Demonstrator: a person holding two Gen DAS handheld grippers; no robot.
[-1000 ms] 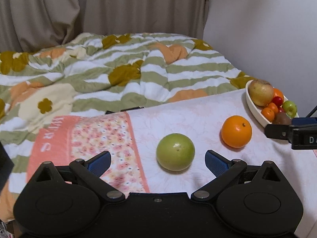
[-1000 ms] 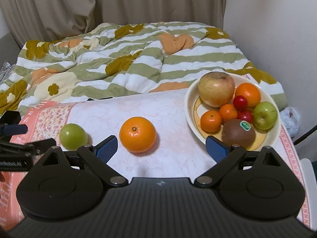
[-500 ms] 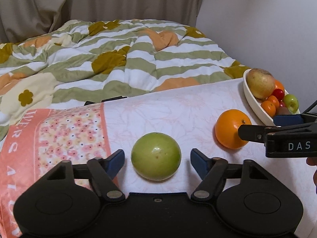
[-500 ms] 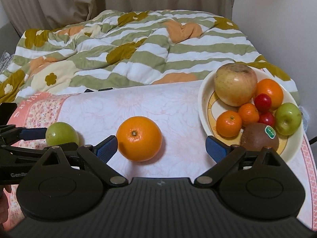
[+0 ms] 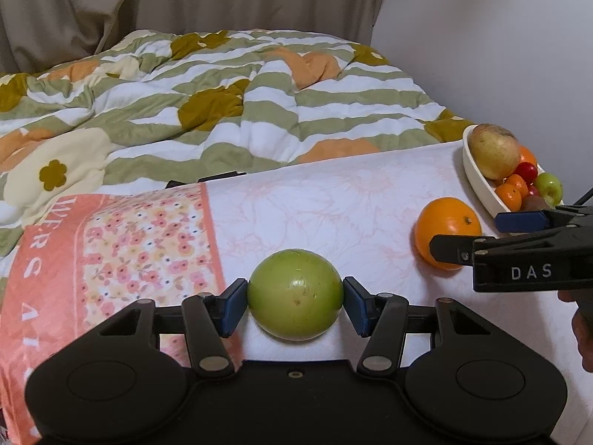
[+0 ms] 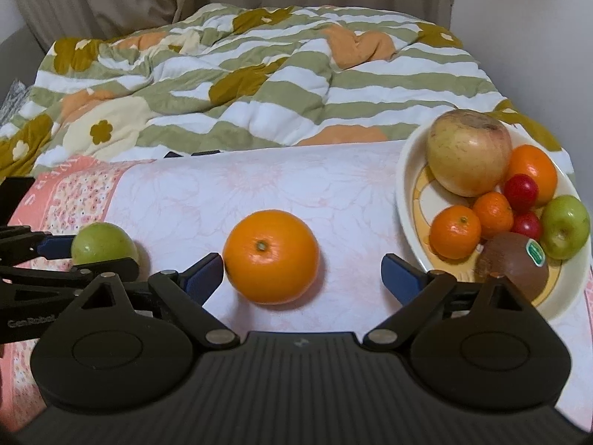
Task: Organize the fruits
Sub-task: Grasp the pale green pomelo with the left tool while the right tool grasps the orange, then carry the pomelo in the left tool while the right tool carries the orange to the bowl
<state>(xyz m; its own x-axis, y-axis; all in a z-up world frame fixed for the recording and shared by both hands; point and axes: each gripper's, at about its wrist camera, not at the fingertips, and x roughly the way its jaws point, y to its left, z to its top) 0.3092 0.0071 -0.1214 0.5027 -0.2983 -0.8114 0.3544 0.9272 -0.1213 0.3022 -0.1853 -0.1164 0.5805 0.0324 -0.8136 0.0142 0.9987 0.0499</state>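
A round green fruit [image 5: 294, 293] lies on the pale floral cloth [image 5: 333, 204]. My left gripper [image 5: 294, 298] is closing on it, with a blue pad touching each side of the fruit. An orange [image 6: 272, 256] rests on the cloth between the fingers of my open right gripper [image 6: 302, 270], close to the left finger and well clear of the right one. To the right stands a cream bowl [image 6: 407, 200] holding a large apple [image 6: 467, 152], oranges, mandarins, red fruits, a green apple and a kiwi.
Behind the cloth-covered surface lies a rumpled green, white and orange striped quilt [image 5: 259, 104], with beige curtains and a white wall beyond. A pink flowered border [image 5: 141, 244] runs along the cloth's left side. A hand shows at the right edge of the left wrist view.
My left gripper came down around the green fruit and its jaws closed from wide apart to touching it. My right gripper moved down and in toward the orange, still open.
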